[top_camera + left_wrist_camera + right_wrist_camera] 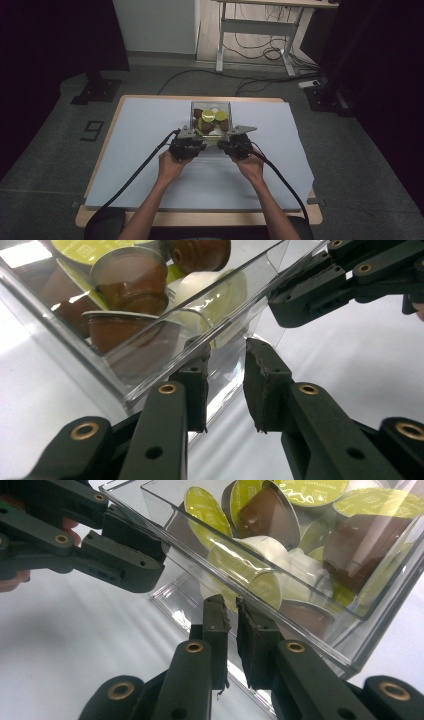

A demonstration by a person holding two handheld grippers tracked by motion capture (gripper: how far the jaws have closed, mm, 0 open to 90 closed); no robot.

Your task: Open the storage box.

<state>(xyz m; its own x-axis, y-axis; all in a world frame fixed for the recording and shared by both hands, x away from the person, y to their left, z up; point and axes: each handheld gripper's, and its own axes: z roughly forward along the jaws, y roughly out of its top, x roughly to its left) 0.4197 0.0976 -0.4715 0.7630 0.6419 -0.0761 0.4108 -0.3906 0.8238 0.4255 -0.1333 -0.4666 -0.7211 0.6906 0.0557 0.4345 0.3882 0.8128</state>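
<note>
A clear plastic box (210,103) full of green-lidded and brown coffee capsules (208,116) stands at the table's middle. Both grippers meet its near wall. In the left gripper view, the left gripper (227,347) is open. Its jaws straddle the box wall (150,375), one seen through the plastic and one outside. The right gripper (231,602) has its jaws almost together, pinching the thin near wall (320,630). From above, the left gripper (196,143) and right gripper (228,144) sit side by side at the box's near side. Brown capsules (130,280) and green lids (205,510) press against the walls.
A pale sheet (140,150) covers the wooden table (200,218). Black cables (135,172) trail from both grippers toward the near edge. Beyond the table, a desk frame (250,27) and floor cables stand in a dark room.
</note>
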